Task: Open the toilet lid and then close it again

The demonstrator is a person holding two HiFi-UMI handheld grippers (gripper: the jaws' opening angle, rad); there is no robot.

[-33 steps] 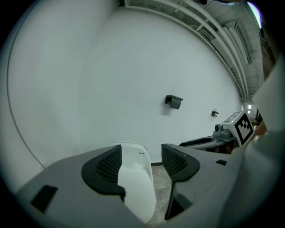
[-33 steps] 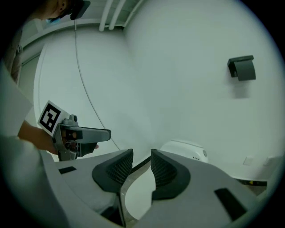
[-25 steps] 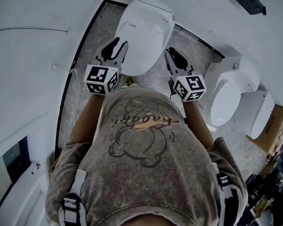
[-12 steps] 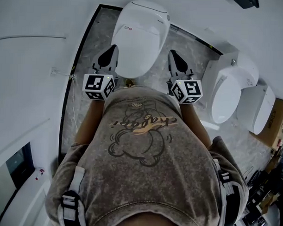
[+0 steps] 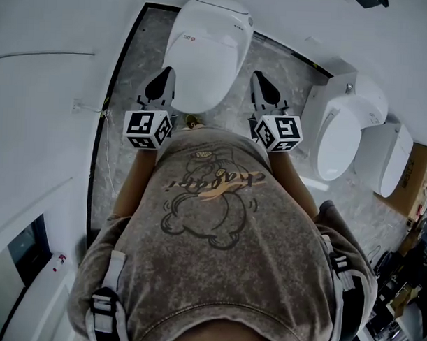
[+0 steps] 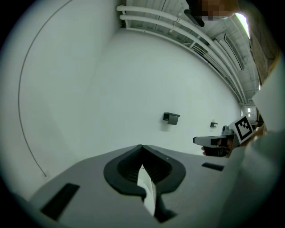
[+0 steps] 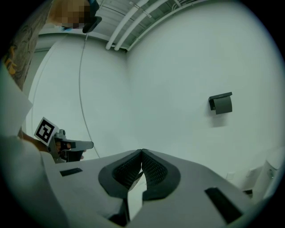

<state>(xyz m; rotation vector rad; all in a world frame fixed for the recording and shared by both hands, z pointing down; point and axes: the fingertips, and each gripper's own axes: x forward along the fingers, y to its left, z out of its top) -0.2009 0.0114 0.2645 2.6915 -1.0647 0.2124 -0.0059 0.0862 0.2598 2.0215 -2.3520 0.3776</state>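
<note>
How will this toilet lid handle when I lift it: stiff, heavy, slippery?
The toilet lid looks like one rigid moulded shell, so it should swing up whole, not flex. Its glossy, rounded surface may prove slippery; hooking under the front edge seems safer. Being broad, it is probably weighty and could drop if released.

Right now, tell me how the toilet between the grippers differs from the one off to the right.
The middle toilet lies straight ahead between the left gripper and right gripper; the right-hand toilet stands aside, beyond the right gripper. The middle toilet carries a small red mark near its back; the right-hand toilet shows none. Both are white and look closed.
</note>
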